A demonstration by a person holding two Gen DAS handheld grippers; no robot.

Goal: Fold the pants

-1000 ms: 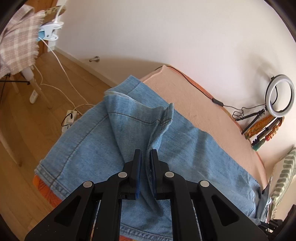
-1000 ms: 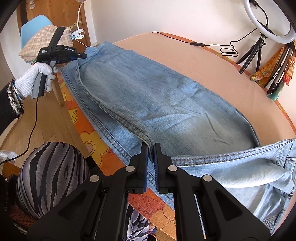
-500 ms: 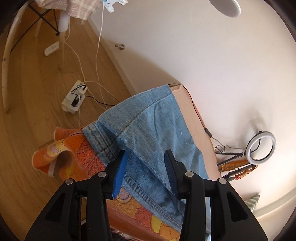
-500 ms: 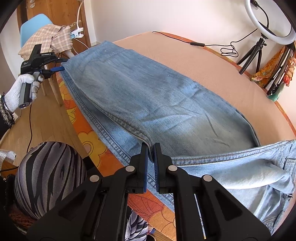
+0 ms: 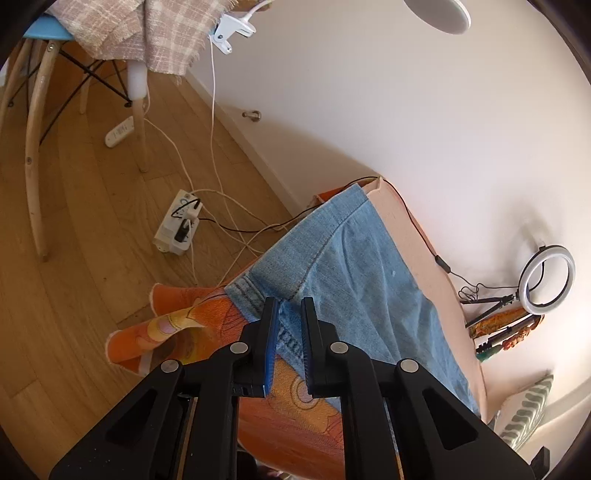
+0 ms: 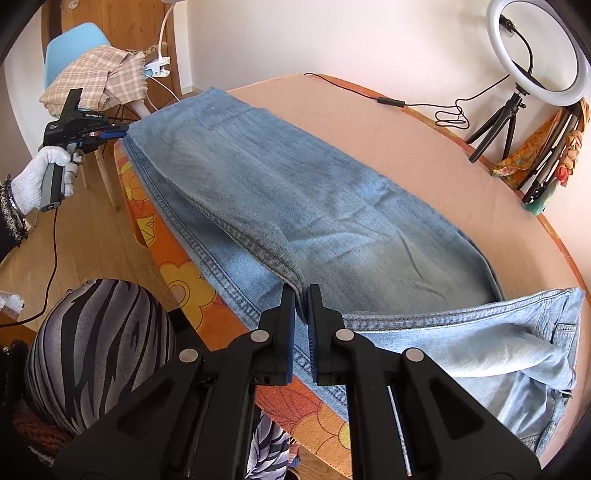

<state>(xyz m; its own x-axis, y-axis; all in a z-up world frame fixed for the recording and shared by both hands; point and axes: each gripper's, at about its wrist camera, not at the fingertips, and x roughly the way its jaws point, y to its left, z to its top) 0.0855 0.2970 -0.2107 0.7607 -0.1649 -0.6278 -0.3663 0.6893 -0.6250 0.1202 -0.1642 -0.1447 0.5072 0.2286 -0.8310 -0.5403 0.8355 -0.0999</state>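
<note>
Light blue jeans (image 6: 295, 192) lie on the round table, one leg folded over the other, waist at the right (image 6: 517, 354). My right gripper (image 6: 301, 295) is shut on the folded leg's near edge, at mid-length. My left gripper (image 5: 288, 310) is open, its jaws straddling the hem corner of the jeans (image 5: 351, 266) at the table's edge, not closed on it. It also shows in the right wrist view (image 6: 118, 131), held by a gloved hand at the hem end.
The table has a peach top (image 6: 443, 147) and an orange floral cloth (image 6: 177, 266) hanging at its rim. A ring light on a tripod (image 6: 532, 55) stands at the back. A chair with a plaid cloth (image 5: 140, 33), a power strip (image 5: 177, 229) and cables are on the floor.
My left gripper let go of the leg hem, opened, and now sits narrower around the hem corner at the table edge. The leg lies flat. My right gripper has not moved.
</note>
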